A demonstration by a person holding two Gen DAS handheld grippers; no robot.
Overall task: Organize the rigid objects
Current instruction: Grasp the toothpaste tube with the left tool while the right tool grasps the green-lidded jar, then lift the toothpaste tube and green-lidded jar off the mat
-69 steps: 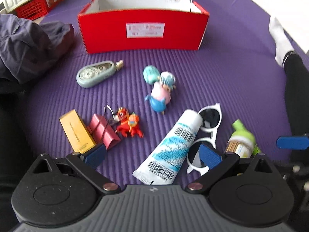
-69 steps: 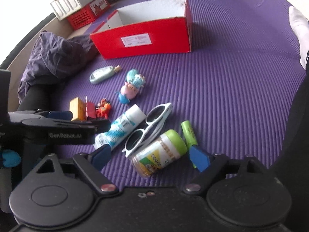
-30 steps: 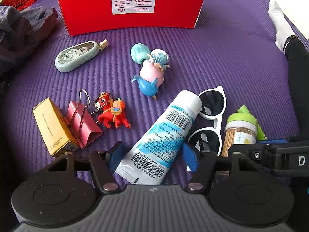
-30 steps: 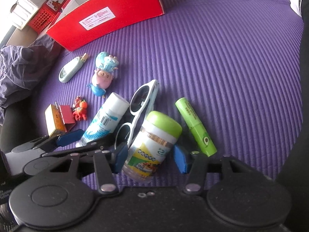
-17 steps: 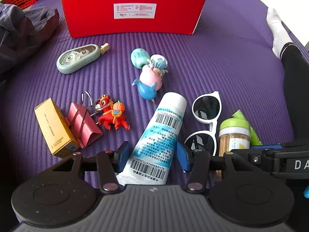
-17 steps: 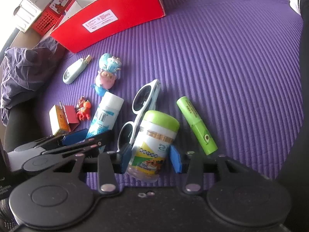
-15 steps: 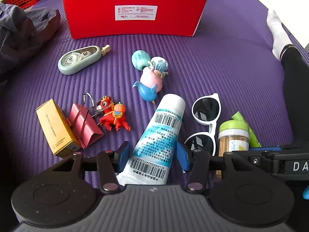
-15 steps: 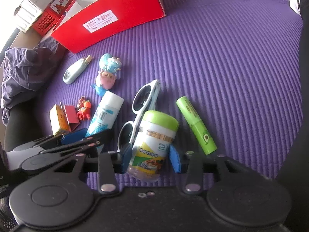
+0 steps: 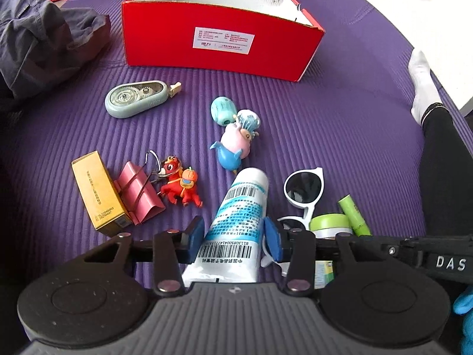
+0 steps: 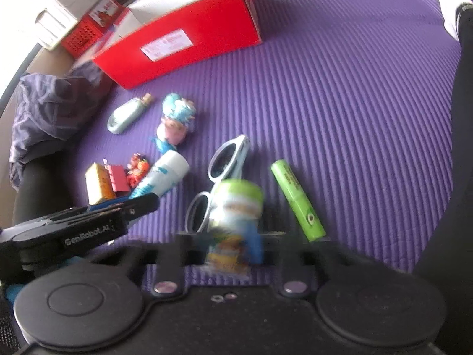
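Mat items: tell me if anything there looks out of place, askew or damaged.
Nothing looks damaged or spilled. The loose items lie scattered on the purple mat outside the red box. The white sunglasses lie folded, touching the green-lidded jar that the right gripper clamps; that view is blurred.

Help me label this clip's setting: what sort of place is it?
Probably a home floor: a ribbed purple mat is the work surface, a person's socked foot rests on it, and rumpled clothing lies beside the red box.
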